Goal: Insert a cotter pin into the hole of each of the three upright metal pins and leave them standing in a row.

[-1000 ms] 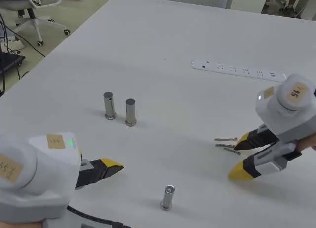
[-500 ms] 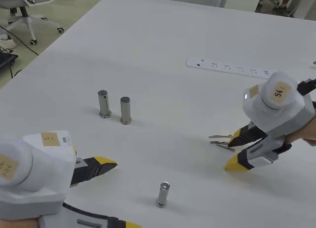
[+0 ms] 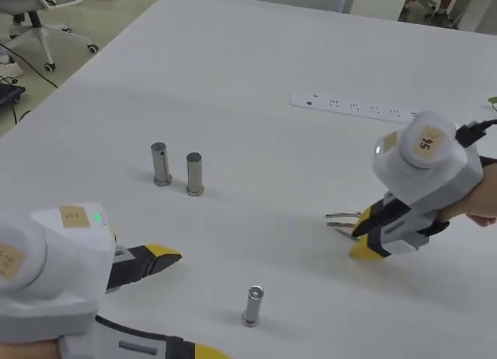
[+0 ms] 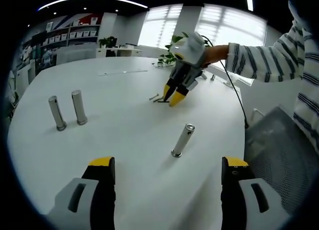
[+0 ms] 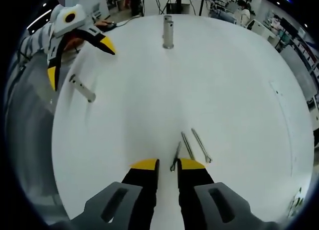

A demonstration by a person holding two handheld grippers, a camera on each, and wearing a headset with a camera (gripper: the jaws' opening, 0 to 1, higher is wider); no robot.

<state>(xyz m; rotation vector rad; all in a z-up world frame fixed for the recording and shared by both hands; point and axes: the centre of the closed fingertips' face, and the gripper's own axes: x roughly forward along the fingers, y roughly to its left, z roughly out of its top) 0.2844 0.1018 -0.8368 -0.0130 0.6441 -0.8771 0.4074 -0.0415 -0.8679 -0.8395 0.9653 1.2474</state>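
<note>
Two upright metal pins (image 3: 160, 163) (image 3: 194, 173) stand side by side at mid-left on the white table. A third pin (image 3: 251, 304) stands alone near the front. Three cotter pins (image 3: 342, 217) lie flat at the right. My right gripper (image 3: 362, 238) is down at them, its jaws narrowed but still open. The looped end of one cotter pin (image 5: 176, 156) lies in the small gap of the right gripper (image 5: 168, 165), and the other two (image 5: 187, 145) (image 5: 201, 145) lie just beyond. My left gripper (image 3: 186, 304) hovers wide open and empty at the front left, short of the lone pin (image 4: 182, 140).
A white power strip (image 3: 357, 108) lies across the far right of the table (image 3: 256, 79). An office chair (image 3: 46, 17) stands on the floor beyond the left edge. A striped sleeve (image 4: 259, 60) reaches in behind the right gripper.
The right gripper's jaws have drawn from wide apart to a narrow gap and settled lower at the cotter pins. The left gripper has hardly moved. The head camera shifted slightly.
</note>
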